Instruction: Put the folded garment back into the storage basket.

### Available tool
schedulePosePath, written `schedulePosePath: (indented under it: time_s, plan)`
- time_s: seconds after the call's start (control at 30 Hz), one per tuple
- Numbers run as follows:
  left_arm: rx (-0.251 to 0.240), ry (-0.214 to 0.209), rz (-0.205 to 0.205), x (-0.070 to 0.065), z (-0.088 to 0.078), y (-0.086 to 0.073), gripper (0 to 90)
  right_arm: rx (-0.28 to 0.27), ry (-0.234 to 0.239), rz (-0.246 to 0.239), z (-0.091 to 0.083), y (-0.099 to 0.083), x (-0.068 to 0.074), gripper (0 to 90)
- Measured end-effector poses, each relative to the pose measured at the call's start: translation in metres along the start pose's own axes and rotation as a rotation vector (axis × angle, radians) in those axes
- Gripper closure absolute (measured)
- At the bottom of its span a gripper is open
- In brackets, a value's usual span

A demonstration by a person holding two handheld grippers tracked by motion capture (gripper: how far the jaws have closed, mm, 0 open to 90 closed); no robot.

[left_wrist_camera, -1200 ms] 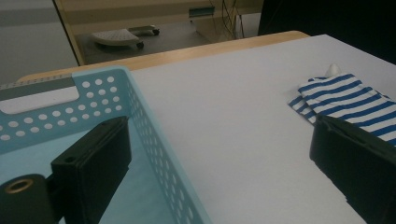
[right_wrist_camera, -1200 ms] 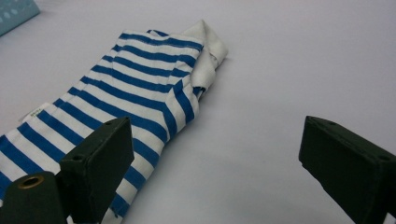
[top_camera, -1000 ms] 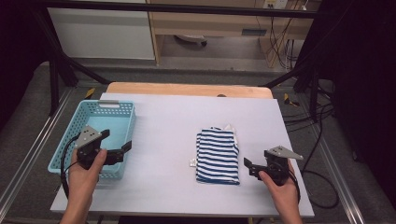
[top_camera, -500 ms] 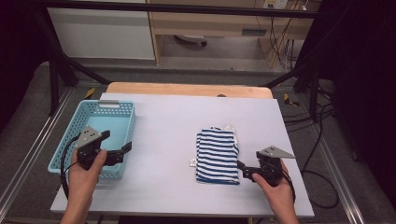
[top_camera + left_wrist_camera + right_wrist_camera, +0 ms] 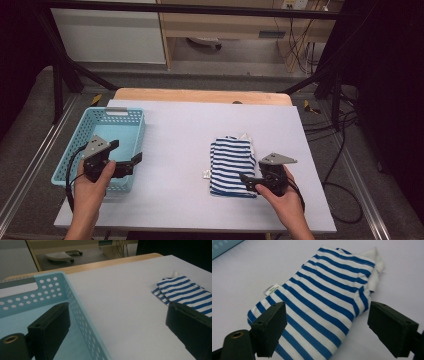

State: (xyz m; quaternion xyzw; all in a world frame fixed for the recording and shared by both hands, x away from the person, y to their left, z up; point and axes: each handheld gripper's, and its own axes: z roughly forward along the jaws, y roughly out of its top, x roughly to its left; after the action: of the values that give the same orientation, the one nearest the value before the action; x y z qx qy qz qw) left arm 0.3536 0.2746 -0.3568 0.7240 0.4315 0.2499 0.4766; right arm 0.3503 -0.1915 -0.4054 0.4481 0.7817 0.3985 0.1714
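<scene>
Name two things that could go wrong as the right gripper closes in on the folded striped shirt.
The right gripper, jaws open over the striped shirt, might pinch only the top layer, so the fold could fall open when lifted. The basket sits across the table; a hanging edge may catch its rim.

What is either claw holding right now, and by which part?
Nothing is held. The right claw stands open over the near end of the folded striped shirt, jaws just closing a little; the left claw is open at the blue basket.

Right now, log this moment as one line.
right gripper: open, closing, over striped shirt | left gripper: open, over basket
</scene>
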Motion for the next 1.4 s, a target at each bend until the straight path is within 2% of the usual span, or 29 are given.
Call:
schedulePosePath:
  time_s: [0.27, 0.4, 0.57, 0.77, 0.93, 1.13, 1.2, 1.33, 1.4]
  plan:
    - [0.003, 0.003, 0.0, 0.0, 0.001, 0.0, 5.5, 0.057, 0.062, -0.026, 0.02, 0.012, 0.02, 22.1]
    - [0.001, 0.007, 0.003, 0.0, 0.0, 0.0, 5.6, 0.073, 0.098, -0.06, 0.031, 0.015, 0.035, 31.9]
    - [-0.001, 0.001, 0.012, -0.003, -0.001, 0.002, 5.5, 0.098, 0.144, -0.095, 0.037, 0.013, 0.055, 42.7]
    - [-0.001, 0.005, 0.01, -0.002, -0.001, 0.002, 5.6, 0.134, 0.182, -0.116, 0.047, 0.004, 0.073, 46.4]
    - [0.001, 0.01, 0.018, -0.004, 0.0, 0.002, 5.8, 0.177, 0.142, -0.146, 0.059, -0.008, 0.084, 47.6]
    - [0.002, 0.014, 0.032, -0.005, 0.0, 0.004, 5.9, 0.169, 0.06, -0.209, 0.062, -0.012, 0.093, 54.9]
    - [0.0, 0.019, 0.033, -0.005, -0.001, 0.004, 5.9, 0.162, 0.028, -0.24, 0.063, -0.014, 0.097, 60.4]
    - [0.006, 0.021, 0.033, -0.006, -0.001, 0.005, 6.0, 0.164, -0.001, -0.277, 0.062, -0.014, 0.097, 79.4]
    - [0.006, 0.02, 0.036, -0.007, -0.001, 0.005, 6.0, 0.162, 0.008, -0.264, 0.062, -0.013, 0.094, 82.1]
